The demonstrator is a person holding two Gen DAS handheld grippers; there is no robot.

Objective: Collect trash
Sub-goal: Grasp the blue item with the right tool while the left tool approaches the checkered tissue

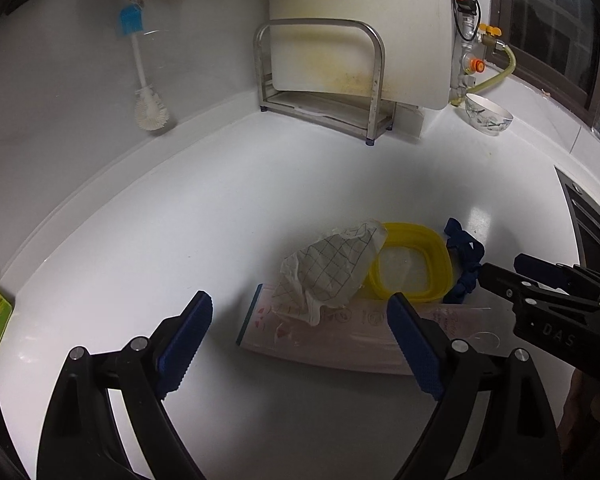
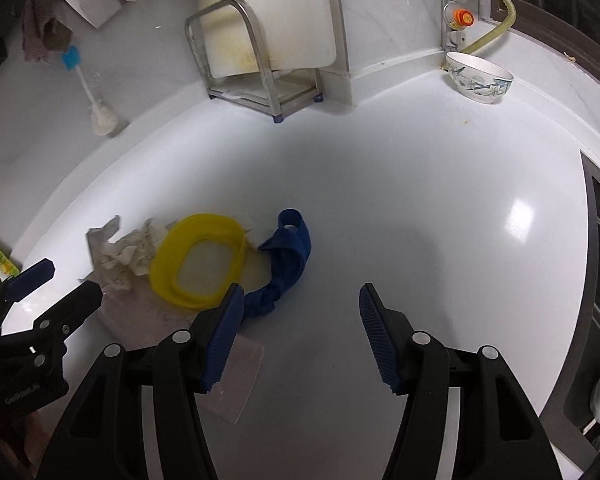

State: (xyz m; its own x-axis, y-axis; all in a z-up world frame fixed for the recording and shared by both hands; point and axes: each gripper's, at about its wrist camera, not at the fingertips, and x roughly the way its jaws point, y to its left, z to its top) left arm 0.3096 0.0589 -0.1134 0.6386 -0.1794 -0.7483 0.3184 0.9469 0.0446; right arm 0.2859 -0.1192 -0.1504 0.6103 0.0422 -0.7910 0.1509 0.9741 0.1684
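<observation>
Mid-counter [image 1: 300, 184] we hover both claws, left [image 1: 300, 340] and right [image 2: 300, 332], wide open and empty over paper [image 1: 332, 268], lid [image 1: 412, 260] and cloth [image 2: 288, 256]; their overlap risks dragging neighbours.

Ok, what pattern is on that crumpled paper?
Crumpled paper: white with a dark grid of lines, clearest in the left wrist view.

Both grippers are held pointing steeply down at the counter [image 1: 260, 184]. The left gripper [image 1: 300, 336] is spread wide with nothing pinched between the blue pads [image 1: 186, 340], hung just above the counter. The right gripper [image 2: 300, 332] is parted too, a bit less wide, pads bare and nothing gripped. Each one is seen at the edge of the other's view, side by side over the counter, close together but not touching.
</observation>
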